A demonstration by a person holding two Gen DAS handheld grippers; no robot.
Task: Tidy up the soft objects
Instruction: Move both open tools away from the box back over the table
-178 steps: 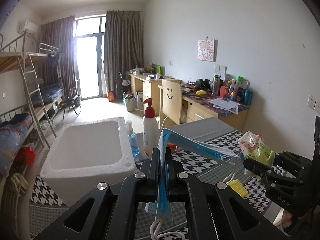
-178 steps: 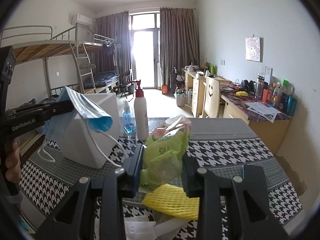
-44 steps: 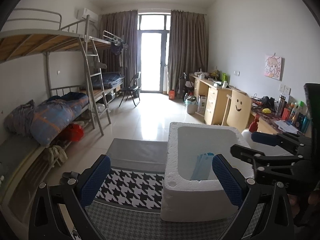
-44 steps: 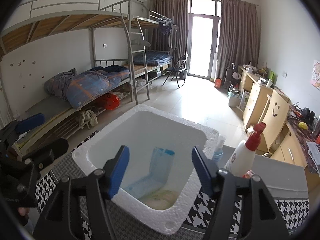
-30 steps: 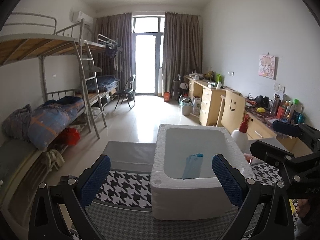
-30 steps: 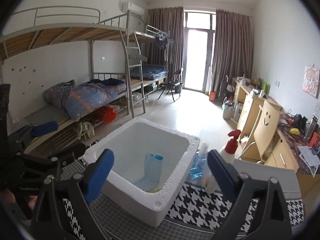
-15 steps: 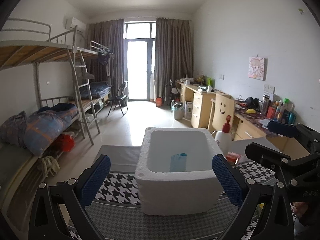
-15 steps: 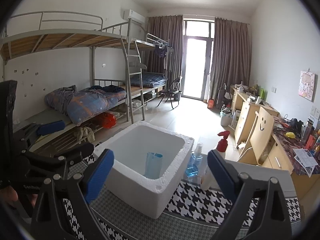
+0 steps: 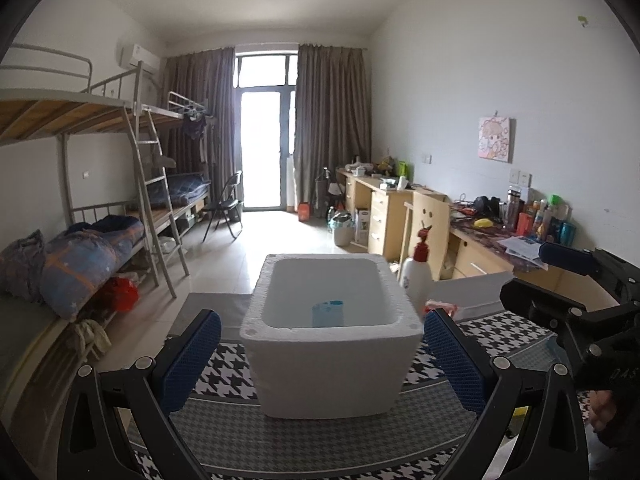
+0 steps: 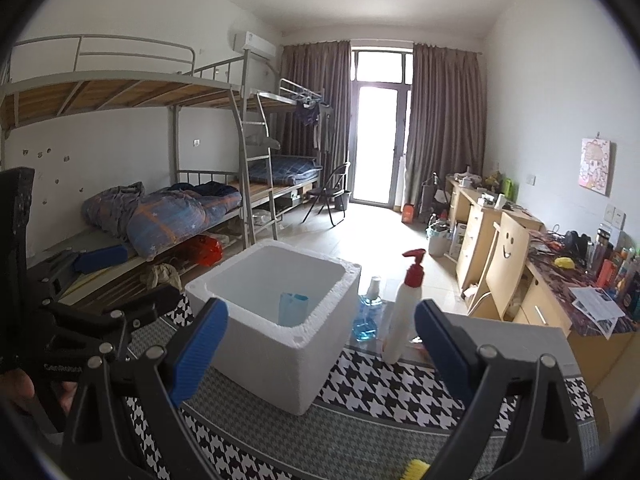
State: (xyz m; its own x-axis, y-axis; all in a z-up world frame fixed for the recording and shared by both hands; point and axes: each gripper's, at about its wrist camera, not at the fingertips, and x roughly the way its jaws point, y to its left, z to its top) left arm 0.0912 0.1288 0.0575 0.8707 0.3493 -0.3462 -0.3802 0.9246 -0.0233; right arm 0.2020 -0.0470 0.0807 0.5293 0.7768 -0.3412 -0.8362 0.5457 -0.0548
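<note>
White styrofoam box sits centre on the houndstooth table cover in the left wrist view, w/ the blue face mask propped upright inside vs. the near wall. Left gripper is spread wide, nothing btwn its blue pads; a few secs ago it was clamped on that mask, and it has since pulled back from the box. Right gripper shows at far right, also parted, empty. White pump bottle stands just right of the box. Right wrist view: right gripper is wide open w/ no load; the green snack pack it held earlier was dropped in, but the box wall hides it now, only the mask top shows. So two soft items look stowed, and both tools are free for the next pick. Yellow foam net is cut off at the bottom edge, likely next. Blue spray bottle is partly hidden behind the box.
</note>
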